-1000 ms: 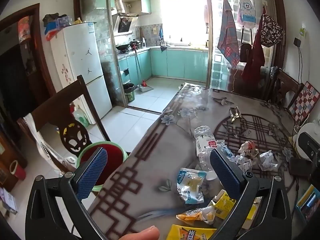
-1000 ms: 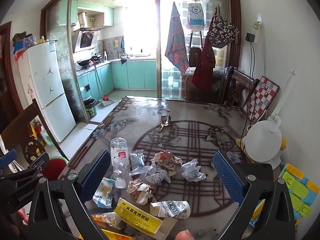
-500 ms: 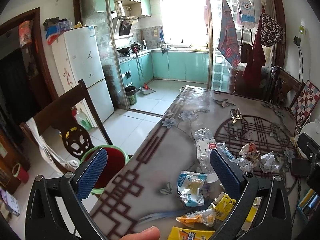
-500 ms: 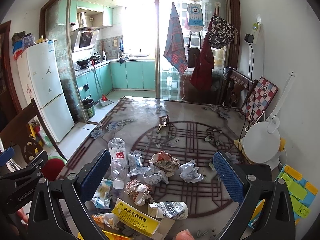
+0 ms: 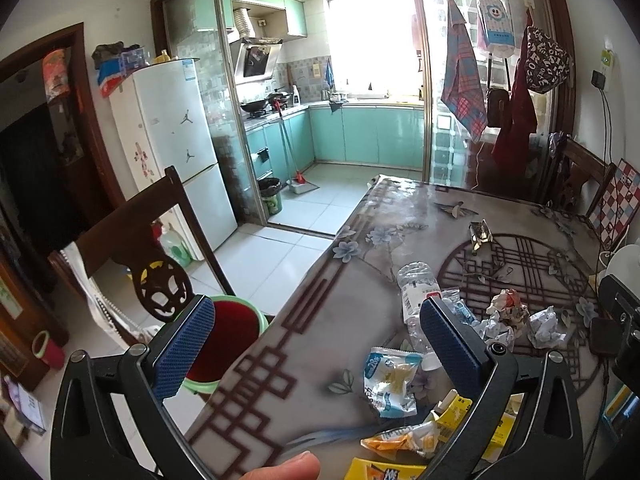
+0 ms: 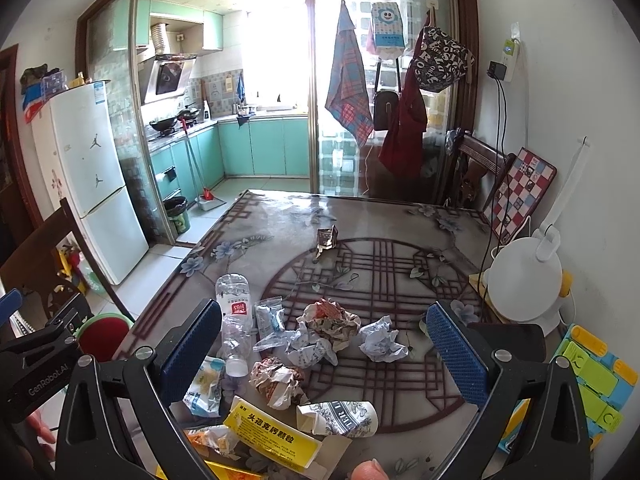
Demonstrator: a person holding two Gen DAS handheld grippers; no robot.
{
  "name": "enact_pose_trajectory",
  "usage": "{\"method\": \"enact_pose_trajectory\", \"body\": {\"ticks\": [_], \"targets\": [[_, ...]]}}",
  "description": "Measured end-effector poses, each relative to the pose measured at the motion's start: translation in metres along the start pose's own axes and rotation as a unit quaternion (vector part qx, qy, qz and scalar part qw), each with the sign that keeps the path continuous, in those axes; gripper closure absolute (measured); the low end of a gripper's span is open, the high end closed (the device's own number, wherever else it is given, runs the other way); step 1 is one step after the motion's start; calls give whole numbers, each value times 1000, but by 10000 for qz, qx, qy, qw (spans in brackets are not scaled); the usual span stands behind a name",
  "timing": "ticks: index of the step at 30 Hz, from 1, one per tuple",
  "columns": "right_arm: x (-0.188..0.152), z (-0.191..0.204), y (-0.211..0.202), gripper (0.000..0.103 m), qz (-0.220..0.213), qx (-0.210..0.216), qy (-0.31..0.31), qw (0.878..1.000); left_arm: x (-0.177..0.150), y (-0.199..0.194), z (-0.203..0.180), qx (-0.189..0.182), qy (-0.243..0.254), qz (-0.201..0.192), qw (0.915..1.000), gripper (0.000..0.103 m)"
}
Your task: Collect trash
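Trash lies in a heap on the patterned table (image 6: 400, 264): a crushed clear plastic bottle (image 6: 234, 304), crumpled paper balls (image 6: 382, 340), a brown paper wad (image 6: 276, 380), a yellow medicine box (image 6: 272, 438), a paper cup (image 6: 340, 420) and a blue-white snack wrapper (image 5: 390, 380). A foil wrapper (image 6: 326, 238) stands alone farther back. My right gripper (image 6: 324, 348) hangs open above the heap, holding nothing. My left gripper (image 5: 316, 344) is open over the table's left edge, empty. A red bin with a green rim (image 5: 228, 340) sits on the floor below that edge.
A dark wooden chair (image 5: 132, 240) stands left of the table, beside the bin. A white round appliance (image 6: 524, 280), a checkered board (image 6: 520, 192) and a coloured toy (image 6: 592, 376) crowd the right side. A fridge (image 5: 172, 152) and the kitchen doorway lie beyond.
Both grippers have drifted slightly back and up from the table, so the trash sits a little lower and smaller in view. Jaws stay open; nothing was taken hold of.
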State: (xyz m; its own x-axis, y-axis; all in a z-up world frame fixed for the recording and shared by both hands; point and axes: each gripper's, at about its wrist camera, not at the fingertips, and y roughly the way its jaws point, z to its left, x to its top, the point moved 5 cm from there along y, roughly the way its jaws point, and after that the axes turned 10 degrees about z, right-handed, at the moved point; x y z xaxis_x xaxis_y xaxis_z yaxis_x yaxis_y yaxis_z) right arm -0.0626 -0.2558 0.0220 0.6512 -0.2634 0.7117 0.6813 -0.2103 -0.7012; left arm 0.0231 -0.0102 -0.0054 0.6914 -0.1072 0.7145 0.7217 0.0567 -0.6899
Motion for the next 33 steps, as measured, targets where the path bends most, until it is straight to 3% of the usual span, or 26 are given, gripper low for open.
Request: {"method": "enact_pose_trajectory", "body": {"ticks": [33], "targets": [[-6, 0, 14, 0, 111, -51, -7, 9999, 0, 9, -2, 18, 17, 127, 9999, 0]]}}
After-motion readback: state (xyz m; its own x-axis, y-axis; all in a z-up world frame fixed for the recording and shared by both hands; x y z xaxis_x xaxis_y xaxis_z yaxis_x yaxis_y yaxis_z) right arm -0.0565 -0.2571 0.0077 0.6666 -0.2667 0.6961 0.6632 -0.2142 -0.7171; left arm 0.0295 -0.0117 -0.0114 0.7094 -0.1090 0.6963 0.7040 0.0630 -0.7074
